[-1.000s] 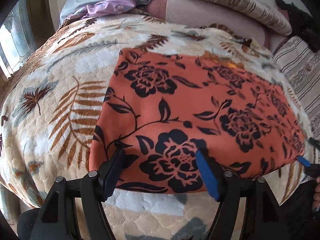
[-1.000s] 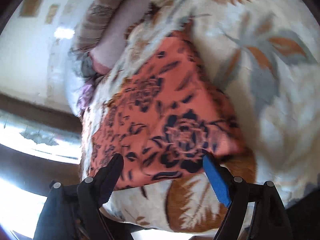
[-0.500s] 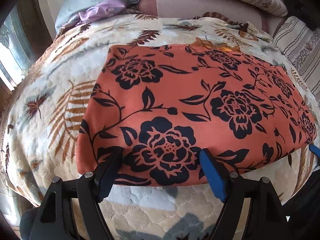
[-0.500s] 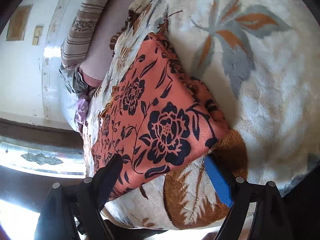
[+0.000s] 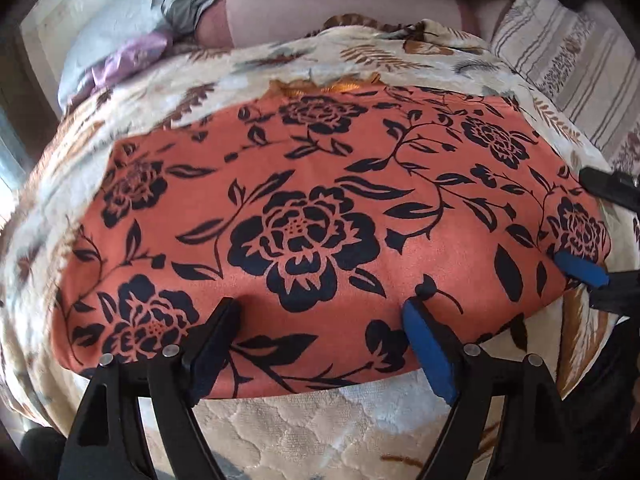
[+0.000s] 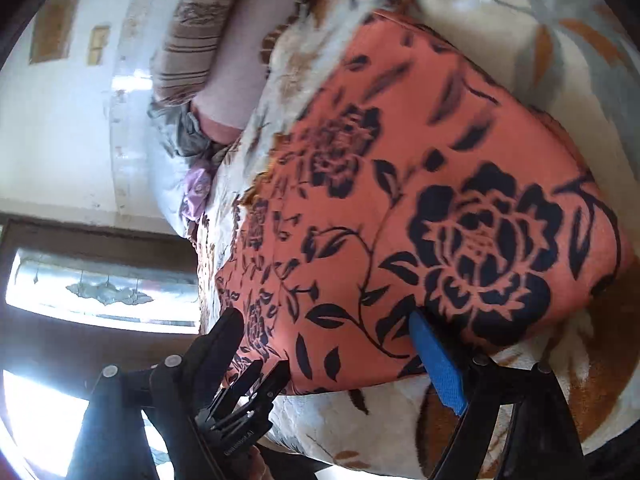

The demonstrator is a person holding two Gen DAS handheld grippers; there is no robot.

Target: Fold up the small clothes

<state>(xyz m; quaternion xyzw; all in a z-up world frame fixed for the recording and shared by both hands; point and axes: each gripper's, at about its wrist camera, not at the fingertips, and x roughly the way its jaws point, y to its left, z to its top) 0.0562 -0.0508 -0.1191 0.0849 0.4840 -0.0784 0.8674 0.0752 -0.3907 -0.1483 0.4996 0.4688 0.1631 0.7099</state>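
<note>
An orange cloth with black flowers (image 5: 360,152) lies flat on the leaf-patterned blanket (image 5: 320,432). My left gripper (image 5: 322,312) hangs over the cloth's near edge. Its jaws are opening and the cloth lies under them, unpinched. At the cloth's right corner the right gripper (image 5: 596,228) shows with its blue pad. In the right wrist view the right gripper (image 6: 324,320) stands open over that end of the cloth (image 6: 400,152), which spreads away over the blanket (image 6: 540,20). The left gripper (image 6: 272,366) appears at the lower left by the cloth's edge.
Striped pillows (image 5: 568,52) and a pink bolster (image 5: 340,12) line the far side of the bed. Pale blue and lilac bedding (image 5: 120,52) is bunched at the far left. A window (image 6: 100,292) and a white wall lie beyond the bed.
Both grippers have come closer to the cloth, their tips now over its near edge. The left gripper has come into the right wrist view. The cloth has not moved.
</note>
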